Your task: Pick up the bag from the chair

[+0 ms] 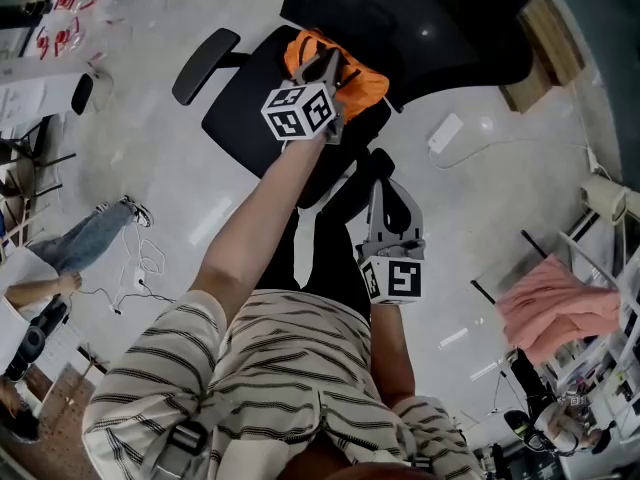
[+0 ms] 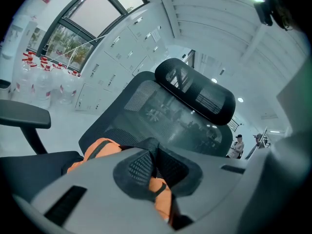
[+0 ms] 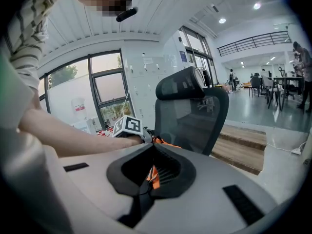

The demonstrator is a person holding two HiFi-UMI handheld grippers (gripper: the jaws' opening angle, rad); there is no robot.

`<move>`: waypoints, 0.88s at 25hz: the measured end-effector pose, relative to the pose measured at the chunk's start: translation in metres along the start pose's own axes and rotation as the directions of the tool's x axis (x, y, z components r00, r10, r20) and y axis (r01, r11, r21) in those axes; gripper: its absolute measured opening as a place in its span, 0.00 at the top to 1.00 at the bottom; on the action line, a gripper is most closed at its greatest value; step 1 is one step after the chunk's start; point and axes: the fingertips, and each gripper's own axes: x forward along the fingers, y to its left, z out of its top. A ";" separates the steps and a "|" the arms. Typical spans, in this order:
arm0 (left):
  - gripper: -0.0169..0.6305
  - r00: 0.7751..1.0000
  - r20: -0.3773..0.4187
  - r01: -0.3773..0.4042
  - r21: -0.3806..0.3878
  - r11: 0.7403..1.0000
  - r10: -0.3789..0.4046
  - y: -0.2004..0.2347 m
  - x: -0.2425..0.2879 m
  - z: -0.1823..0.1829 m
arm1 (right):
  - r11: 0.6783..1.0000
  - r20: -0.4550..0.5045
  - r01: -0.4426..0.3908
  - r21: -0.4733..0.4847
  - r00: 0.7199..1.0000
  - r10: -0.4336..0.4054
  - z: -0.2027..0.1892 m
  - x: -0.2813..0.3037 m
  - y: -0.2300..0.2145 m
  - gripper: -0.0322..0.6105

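An orange bag (image 1: 358,80) with black straps lies on the seat of a black mesh office chair (image 1: 240,113). My left gripper (image 1: 326,68) reaches onto the bag, its jaws closed on the bag's fabric. In the left gripper view the jaws (image 2: 153,147) meet over the orange bag (image 2: 97,150), with the chair back (image 2: 195,101) behind. My right gripper (image 1: 388,196) hangs lower, by the seat's front edge, jaws together and clear of the bag. The right gripper view shows its tips (image 3: 153,149) pointing at the bag (image 3: 164,143) and the left hand's marker cube (image 3: 127,126).
The chair's armrest (image 1: 205,63) sticks out to the left. A white power strip (image 1: 445,133) and its cable lie on the floor to the right. A seated person's legs (image 1: 85,240) and loose cables (image 1: 140,268) are at the left. Pink cloth (image 1: 555,306) hangs at the right.
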 end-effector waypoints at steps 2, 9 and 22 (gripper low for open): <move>0.94 1.000 -0.004 0.003 0.007 1.000 -0.003 -0.002 -0.003 -0.001 | 1.000 0.005 -0.001 0.001 1.000 0.001 0.001 -0.002 0.000 0.93; 0.94 1.000 -0.011 0.018 0.030 0.999 -0.018 -0.005 -0.014 0.002 | 1.000 0.017 -0.002 -0.003 1.000 0.002 0.007 -0.004 0.001 0.93; 0.94 0.999 -0.036 0.025 0.102 0.995 -0.021 -0.019 -0.026 -0.002 | 1.000 0.033 0.013 -0.009 0.999 -0.012 0.010 -0.015 -0.008 0.93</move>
